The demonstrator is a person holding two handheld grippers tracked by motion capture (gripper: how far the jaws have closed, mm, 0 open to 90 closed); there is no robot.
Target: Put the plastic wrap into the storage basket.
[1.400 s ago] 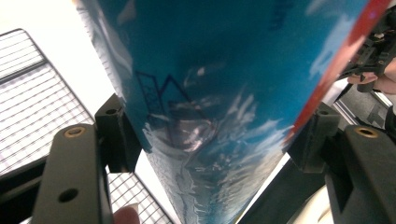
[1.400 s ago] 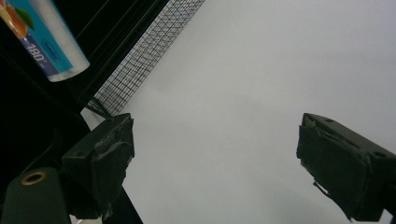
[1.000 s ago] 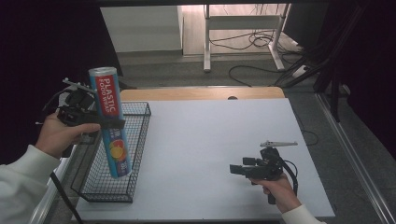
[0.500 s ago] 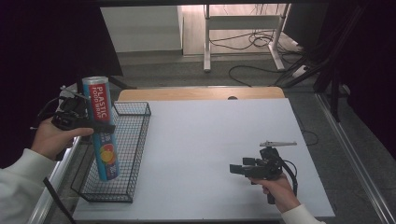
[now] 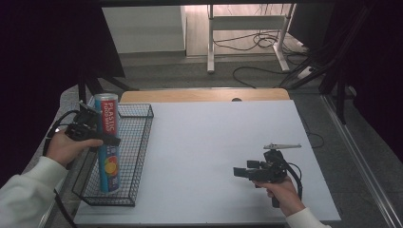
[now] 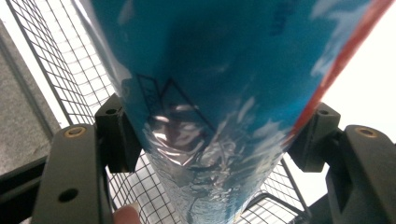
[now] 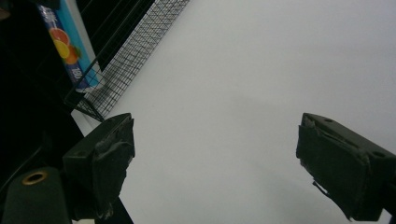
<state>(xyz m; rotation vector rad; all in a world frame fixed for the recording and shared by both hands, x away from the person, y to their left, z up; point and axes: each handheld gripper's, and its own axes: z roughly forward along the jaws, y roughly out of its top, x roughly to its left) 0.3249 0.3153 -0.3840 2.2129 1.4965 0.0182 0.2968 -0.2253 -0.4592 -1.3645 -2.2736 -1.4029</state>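
Left gripper (image 5: 102, 138) clamped on plastic-wrap box (image 5: 108, 142), long axis upright, lower end inside wire basket (image 5: 138, 156) at table's left edge. Right gripper (image 5: 242, 172) released, well apart near the front-right corner.

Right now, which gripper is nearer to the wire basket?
Left. The left gripper is clamped on the tall plastic-wrap box, standing in the wire basket. The right gripper sits open over the white table, well apart from it.
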